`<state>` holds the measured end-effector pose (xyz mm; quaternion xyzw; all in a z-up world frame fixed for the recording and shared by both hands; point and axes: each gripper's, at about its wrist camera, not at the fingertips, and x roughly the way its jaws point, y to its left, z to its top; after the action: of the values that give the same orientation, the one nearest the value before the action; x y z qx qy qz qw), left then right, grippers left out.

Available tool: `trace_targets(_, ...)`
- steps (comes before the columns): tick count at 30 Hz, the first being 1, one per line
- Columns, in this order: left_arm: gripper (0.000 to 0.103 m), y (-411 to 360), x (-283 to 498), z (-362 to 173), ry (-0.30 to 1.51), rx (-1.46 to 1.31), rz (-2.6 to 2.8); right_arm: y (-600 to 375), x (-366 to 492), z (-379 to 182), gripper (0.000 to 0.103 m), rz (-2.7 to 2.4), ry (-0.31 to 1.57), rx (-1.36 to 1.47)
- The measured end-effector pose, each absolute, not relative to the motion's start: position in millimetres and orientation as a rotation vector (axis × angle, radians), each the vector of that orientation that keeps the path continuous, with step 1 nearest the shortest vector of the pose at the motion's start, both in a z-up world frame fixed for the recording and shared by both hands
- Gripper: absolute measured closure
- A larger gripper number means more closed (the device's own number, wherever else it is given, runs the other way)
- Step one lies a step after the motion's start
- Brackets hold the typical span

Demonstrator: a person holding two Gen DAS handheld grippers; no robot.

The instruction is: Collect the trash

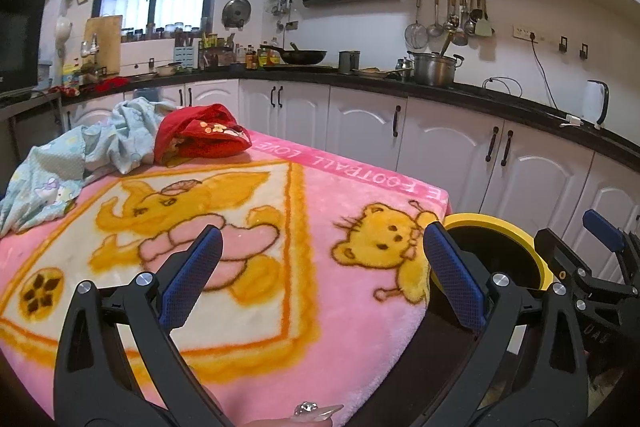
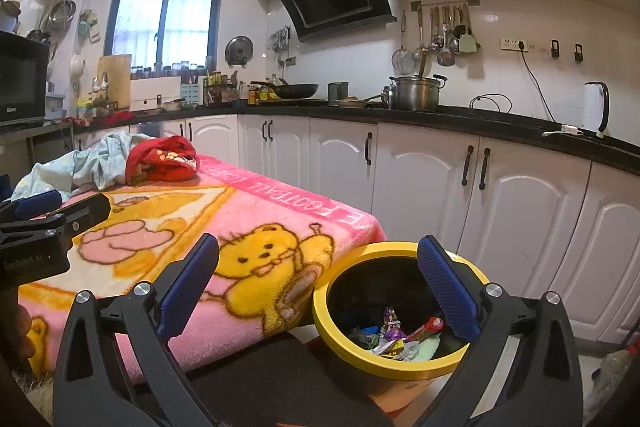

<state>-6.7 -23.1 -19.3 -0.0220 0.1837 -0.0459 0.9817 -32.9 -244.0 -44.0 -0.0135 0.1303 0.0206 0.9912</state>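
A yellow-rimmed bin (image 2: 352,359) stands on the floor at the corner of the blanket-covered table; several colourful wrappers (image 2: 394,335) lie inside it. The same bin (image 1: 536,259) shows at the right of the left wrist view, its inside dark. My right gripper (image 2: 320,287) hangs open above the table corner and the bin's near rim, with nothing between its blue pads. My left gripper (image 1: 322,275) is open and empty over the pink cartoon blanket (image 1: 256,307). The right gripper also appears at the right edge of the left wrist view (image 1: 600,251).
A red cloth (image 1: 200,139) and a pale blue cloth (image 1: 72,163) lie bunched at the table's far left. White cabinets (image 2: 480,195) under a black counter run along the back and right, close behind the bin. The counter carries a pot (image 2: 416,93), a wok and a kettle (image 2: 596,109).
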Motion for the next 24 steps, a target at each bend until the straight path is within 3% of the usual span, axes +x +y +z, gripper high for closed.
trace_targets(24,0.011,-23.8,-7.2,-18.6,0.365,-0.047,-0.087,-246.5,-29.8,-49.4,0.006,0.031,0.279,-0.023)
